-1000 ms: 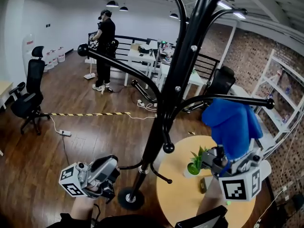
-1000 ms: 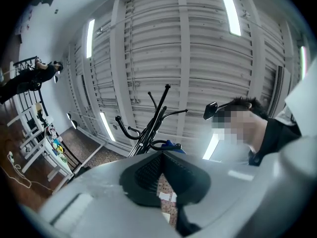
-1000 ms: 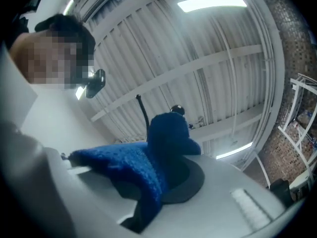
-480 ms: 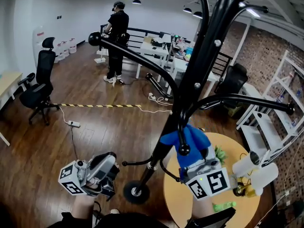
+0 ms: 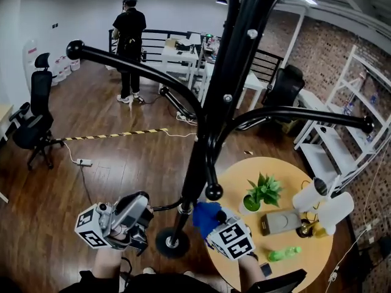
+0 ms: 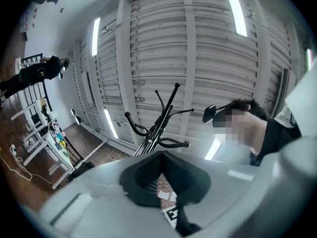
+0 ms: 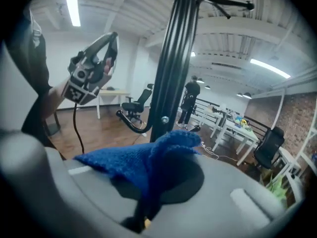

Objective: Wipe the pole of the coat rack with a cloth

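— Since the coat rack pole is tall and round, how should this wipe go?
— I'd wrap the blue cloth, pinched tight in the right gripper, around its lower part just beside it, then stroke lengthwise. The left gripper hangs closed, empty, away from the pole.
— Any writing?
— None legible; only the square markers each gripper carries.

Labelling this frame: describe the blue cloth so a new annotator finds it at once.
Find the tall black metal coat rack mid-room and follow its pole down towards the base. Beside the lower pole, the right gripper pinches a blue knitted cloth, the only blue thing there.
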